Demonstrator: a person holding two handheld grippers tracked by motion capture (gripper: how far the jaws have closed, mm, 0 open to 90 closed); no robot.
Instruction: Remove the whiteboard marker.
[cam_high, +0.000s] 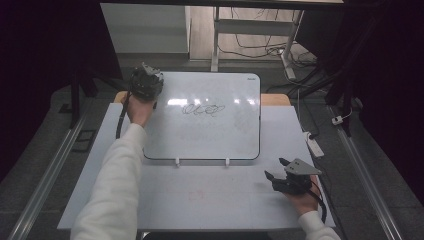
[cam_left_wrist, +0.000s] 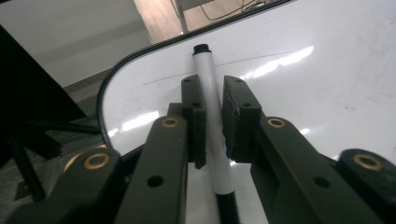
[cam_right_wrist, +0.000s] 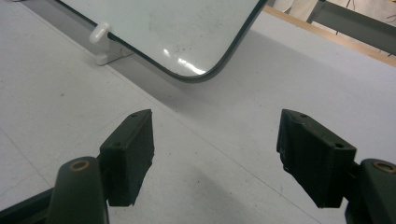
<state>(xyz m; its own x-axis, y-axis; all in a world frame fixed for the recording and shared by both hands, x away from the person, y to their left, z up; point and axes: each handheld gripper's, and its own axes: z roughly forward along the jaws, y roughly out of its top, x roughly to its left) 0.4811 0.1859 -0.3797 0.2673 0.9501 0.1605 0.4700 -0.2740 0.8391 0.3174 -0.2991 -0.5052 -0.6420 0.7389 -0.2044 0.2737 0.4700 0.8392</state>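
A white marker with a black end lies on the whiteboard, near its rounded corner. My left gripper is shut on the marker's barrel, one pad against each side. In the high view the left gripper sits over the far left corner of the whiteboard, which carries a black scribble near its middle. My right gripper rests low over the table at the near right, jaws wide apart. Nothing lies between the open pads of the right gripper, with the whiteboard's near corner ahead.
The whiteboard lies on a pale grey table, held along its near edge by two small white clips. A white power strip and cables lie on the floor to the right. Desk legs stand beyond the table.
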